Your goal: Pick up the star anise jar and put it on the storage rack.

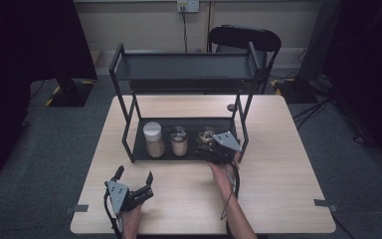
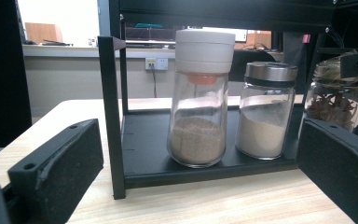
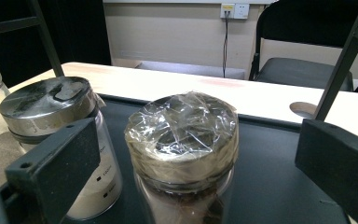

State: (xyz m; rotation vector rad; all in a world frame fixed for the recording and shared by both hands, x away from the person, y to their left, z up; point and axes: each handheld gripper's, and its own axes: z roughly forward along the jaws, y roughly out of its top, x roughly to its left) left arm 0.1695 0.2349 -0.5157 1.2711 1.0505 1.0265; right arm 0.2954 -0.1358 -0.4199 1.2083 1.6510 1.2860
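Right claw [image 3: 191, 154] open around film-capped jar [image 3: 184, 154], not yet gripping.

Jar stands between the jaws on the rack's lower shelf [image 3: 270, 186]. Risk: the steel-lidded jar [image 3: 60, 135] just beside the left jaw may be knocked; film may slip. Rack post [image 3: 342, 70] crowds the other side. Left claw [image 1: 134, 191] open, idle on the counter [image 1: 278, 164].

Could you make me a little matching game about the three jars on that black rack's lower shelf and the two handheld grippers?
Things:
1. Tall glass jar with white lid
2. Short glass jar with metal lid
3. Glass jar covered with clear plastic wrap
4. Left gripper

Descriptions:
A. Between the open jaws of the right gripper
B. Middle of the row
C. Over the wooden table, in front of the rack, jaws open
D. Left end of the row, holding brown powder

Pairs: 1-D, 2-B, 3-A, 4-C
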